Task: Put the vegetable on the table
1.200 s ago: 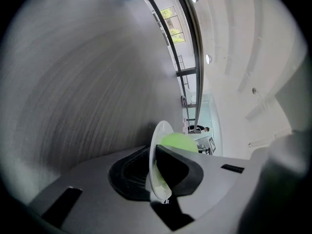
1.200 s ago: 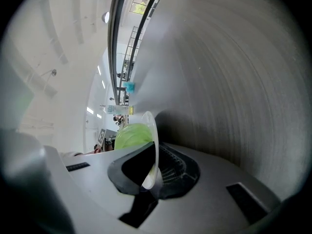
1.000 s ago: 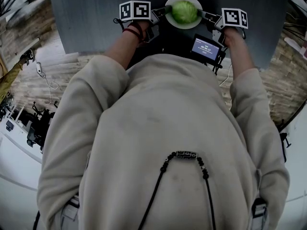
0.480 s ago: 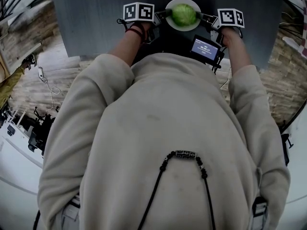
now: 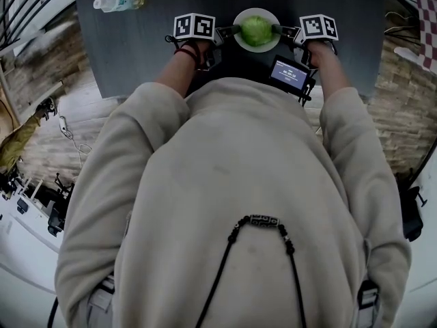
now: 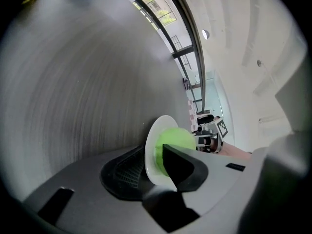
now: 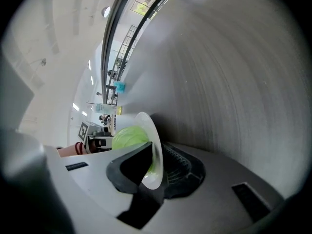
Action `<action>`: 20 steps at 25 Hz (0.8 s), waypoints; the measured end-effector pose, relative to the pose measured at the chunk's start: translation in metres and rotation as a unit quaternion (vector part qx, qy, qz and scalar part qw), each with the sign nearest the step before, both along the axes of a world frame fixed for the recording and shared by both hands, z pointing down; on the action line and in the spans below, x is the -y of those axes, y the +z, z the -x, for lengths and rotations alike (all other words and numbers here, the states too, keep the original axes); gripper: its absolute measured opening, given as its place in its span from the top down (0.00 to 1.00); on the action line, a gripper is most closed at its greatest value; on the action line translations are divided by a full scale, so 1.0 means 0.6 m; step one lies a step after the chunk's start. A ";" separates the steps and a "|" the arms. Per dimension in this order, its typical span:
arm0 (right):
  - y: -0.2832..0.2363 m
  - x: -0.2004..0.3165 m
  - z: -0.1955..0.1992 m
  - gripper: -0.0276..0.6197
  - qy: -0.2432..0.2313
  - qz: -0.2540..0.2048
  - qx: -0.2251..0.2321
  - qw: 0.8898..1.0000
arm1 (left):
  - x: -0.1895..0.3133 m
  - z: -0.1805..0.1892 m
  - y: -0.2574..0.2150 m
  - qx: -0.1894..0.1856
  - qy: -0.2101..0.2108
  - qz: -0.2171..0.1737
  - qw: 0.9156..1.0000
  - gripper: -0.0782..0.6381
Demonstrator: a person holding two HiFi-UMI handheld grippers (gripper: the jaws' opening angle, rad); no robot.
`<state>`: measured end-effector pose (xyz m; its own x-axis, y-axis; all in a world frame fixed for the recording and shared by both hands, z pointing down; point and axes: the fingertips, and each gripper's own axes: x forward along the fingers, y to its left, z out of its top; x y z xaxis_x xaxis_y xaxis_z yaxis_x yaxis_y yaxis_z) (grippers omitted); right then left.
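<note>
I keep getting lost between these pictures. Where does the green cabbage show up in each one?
Head view: cabbage at top centre.
Left gripper view: cabbage low, just right of centre.
Right gripper view: cabbage low, left of centre.
Shared landmark: the white plate holding it.

One green vegetable, one white plate, one bottle, one screen device, one table.
</note>
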<state>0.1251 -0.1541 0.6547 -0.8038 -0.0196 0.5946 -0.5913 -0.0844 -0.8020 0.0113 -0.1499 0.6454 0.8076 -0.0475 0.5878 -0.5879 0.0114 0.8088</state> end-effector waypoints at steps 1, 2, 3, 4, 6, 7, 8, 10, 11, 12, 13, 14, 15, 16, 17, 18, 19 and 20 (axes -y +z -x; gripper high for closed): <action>0.000 0.000 -0.002 0.87 0.002 0.000 -0.001 1.000 | -0.001 0.000 -0.001 0.000 0.005 0.000 1.000 0.72; -0.001 0.000 -0.004 0.85 0.004 0.000 -0.003 1.000 | -0.003 0.000 -0.002 0.001 0.011 0.000 1.000 0.71; -0.003 0.002 -0.007 0.82 0.005 -0.002 -0.005 1.000 | -0.003 0.000 -0.004 0.000 0.016 -0.001 1.000 0.69; -0.005 0.004 -0.010 0.79 0.007 -0.004 -0.007 1.000 | -0.003 0.000 -0.008 -0.004 0.020 -0.001 1.000 0.66; -0.008 0.008 -0.015 0.75 0.020 -0.004 -0.009 1.000 | -0.002 -0.004 -0.018 -0.016 0.021 -0.004 1.000 0.56; -0.010 0.010 -0.017 0.73 0.031 -0.003 -0.008 0.999 | -0.003 -0.007 -0.022 -0.022 0.020 -0.007 1.000 0.49; -0.012 0.012 -0.020 0.69 0.041 -0.002 -0.006 0.999 | -0.004 -0.008 -0.025 -0.024 0.021 -0.010 0.999 0.45; -0.013 0.015 -0.031 0.64 0.059 -0.002 -0.007 0.998 | -0.006 -0.007 -0.025 -0.020 0.025 -0.015 0.999 0.44; -0.013 0.016 -0.040 0.63 0.066 -0.004 -0.012 0.998 | -0.007 -0.006 -0.024 -0.017 0.029 -0.016 0.999 0.44; -0.012 0.016 -0.050 0.63 0.074 -0.005 -0.018 0.997 | -0.009 -0.003 -0.023 -0.015 0.034 -0.017 0.999 0.44; -0.011 0.014 -0.061 0.62 0.082 -0.005 -0.025 0.996 | -0.012 0.001 -0.022 -0.011 0.039 -0.018 0.999 0.43; -0.010 0.013 -0.073 0.62 0.091 -0.005 -0.033 0.995 | -0.013 0.008 -0.022 -0.005 0.044 -0.021 0.999 0.43; -0.009 0.013 -0.087 0.62 0.101 -0.007 -0.043 0.994 | -0.012 0.017 -0.021 0.002 0.046 -0.025 0.999 0.43; -0.007 0.013 -0.103 0.62 0.113 -0.009 -0.054 0.992 | -0.008 0.028 -0.020 0.010 0.046 -0.031 0.998 0.42; -0.006 0.014 -0.120 0.62 0.127 -0.011 -0.064 0.990 | -0.003 0.040 -0.019 0.016 0.042 -0.037 0.998 0.42; -0.009 0.014 -0.135 0.62 0.141 -0.013 -0.069 0.988 | 0.002 0.053 -0.020 0.019 0.035 -0.043 0.998 0.42; -0.014 0.013 -0.148 0.62 0.152 -0.015 -0.069 0.986 | 0.007 0.065 -0.022 0.018 0.025 -0.047 0.998 0.42; -0.022 0.011 -0.159 0.63 0.158 -0.019 -0.068 0.985 | 0.012 0.075 -0.027 0.013 0.013 -0.050 0.999 0.42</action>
